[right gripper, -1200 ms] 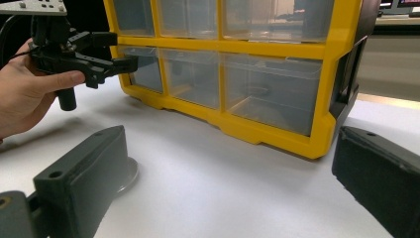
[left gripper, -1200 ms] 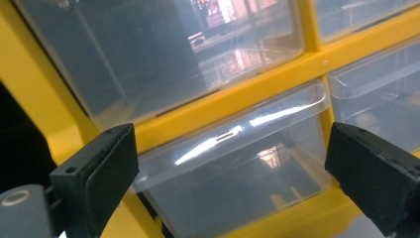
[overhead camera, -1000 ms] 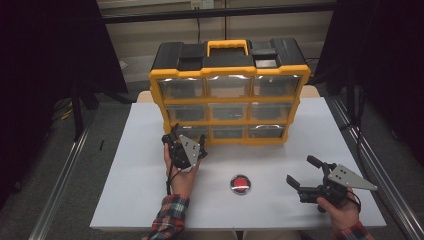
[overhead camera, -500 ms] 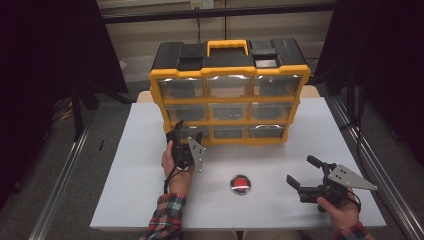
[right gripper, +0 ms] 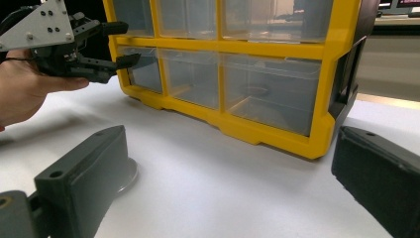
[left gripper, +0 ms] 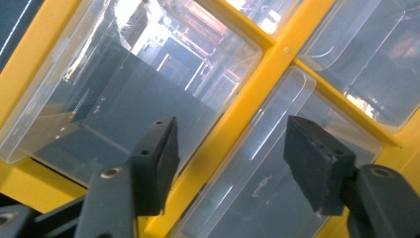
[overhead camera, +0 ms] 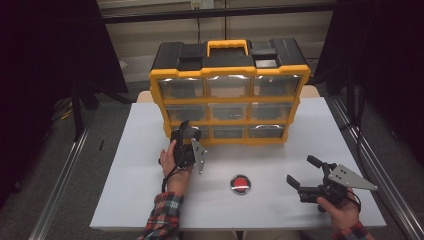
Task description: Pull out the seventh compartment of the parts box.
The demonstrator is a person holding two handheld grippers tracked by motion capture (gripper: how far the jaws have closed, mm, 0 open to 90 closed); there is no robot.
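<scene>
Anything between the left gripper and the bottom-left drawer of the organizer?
Nothing visible. The left gripper sits open right at the yellow organizer, jaws straddling the yellow divider beside the bottom-left drawer.

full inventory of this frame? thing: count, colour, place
drawer organizer: 1, yellow frame with black top and yellow handle, far middle of the table
clear drawers: 9, transparent, three rows of three in the organizer's front
round button-like disc: 1, red centre with dark rim, near middle of the table
table: 1, white
left gripper: 1, black, open, at the bottom-left drawer
right gripper: 1, black with grey plate, open, over the near right of the table
hands: 2, plaid sleeves, from the bottom edge
</scene>
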